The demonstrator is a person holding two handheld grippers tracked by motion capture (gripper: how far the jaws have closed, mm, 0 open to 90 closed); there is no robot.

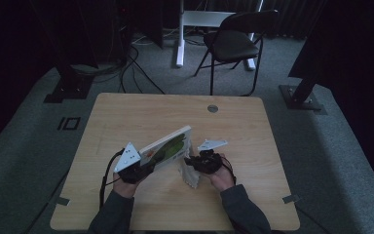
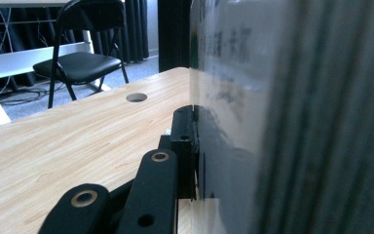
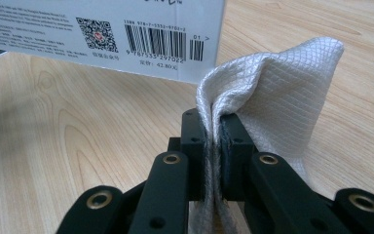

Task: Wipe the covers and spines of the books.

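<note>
A thin book (image 1: 168, 146) with a green cover is held tilted up off the wooden table (image 1: 126, 114), its low edge near the person. My left gripper (image 1: 145, 166) is shut on the book's near-left corner. In the left gripper view, the book (image 2: 282, 97) stands edge-on against the black jaw of my left gripper (image 2: 197, 146). My right gripper (image 1: 191, 163) is shut on a white waffle-weave cloth (image 1: 191, 176) beside the book's lower right corner. The right gripper view has the cloth (image 3: 282, 87) pinched in my right gripper (image 3: 214, 141), below the book's barcoded back cover (image 3: 102, 29).
A round cable hole (image 1: 213, 108) sits near the table's far edge. Beyond the table stand a black folding chair (image 1: 233, 41) and a white desk leg (image 1: 180, 39). Cables (image 1: 136, 68) lie on the grey carpet. Dark stand bases flank the table.
</note>
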